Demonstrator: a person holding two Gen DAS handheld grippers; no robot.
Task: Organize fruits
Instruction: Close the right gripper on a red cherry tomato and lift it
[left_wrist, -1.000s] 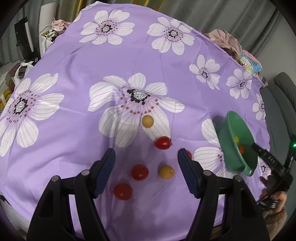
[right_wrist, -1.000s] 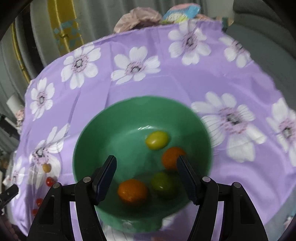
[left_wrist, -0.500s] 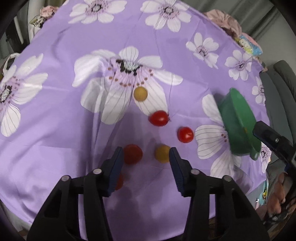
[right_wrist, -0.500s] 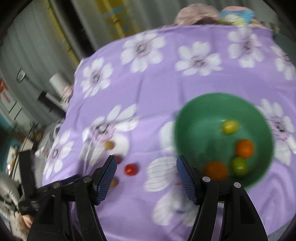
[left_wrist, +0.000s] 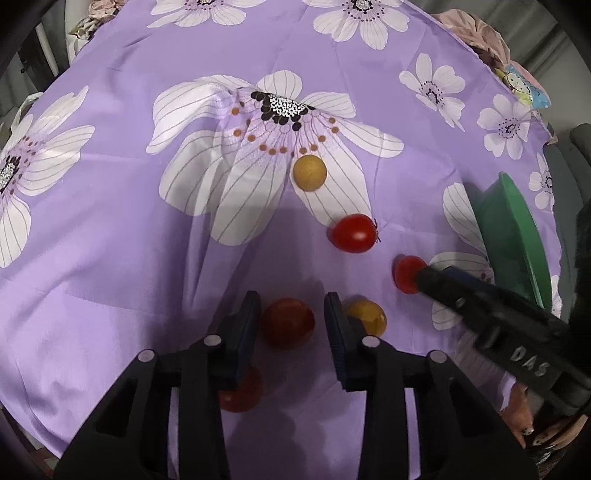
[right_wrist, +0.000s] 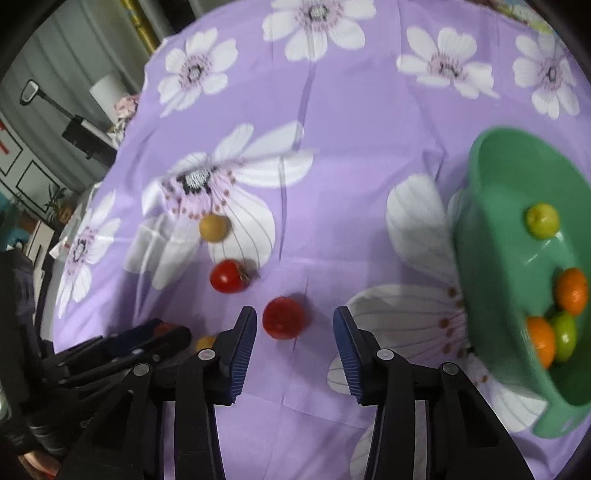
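Note:
In the left wrist view my left gripper (left_wrist: 291, 298) is shut on a red tomato (left_wrist: 288, 325) lying on the purple flowered cloth (left_wrist: 110, 240). A yellow tomato (left_wrist: 367, 315) lies just outside its right finger, and another red tomato (left_wrist: 240, 391) is half hidden under its left finger. My right gripper (right_wrist: 294, 312) points down with its jaws closing. A red tomato (right_wrist: 284, 318) sits between its tips, close to the left pad and apart from the right one. The green bowl (right_wrist: 476, 206) at the right holds several small orange and green fruits.
A stemmed red tomato (left_wrist: 352, 233) and a tan round fruit (left_wrist: 309, 172) lie farther up on the cloth. The bowl (left_wrist: 513, 236) stands near the table's right edge. Curtains, a chair and clutter surround the table. A hand (left_wrist: 521, 417) shows at the lower right.
My left gripper sank and shut around the red tomato. My right gripper swung left from over the bowl, came down over a red tomato, and its jaws narrowed.

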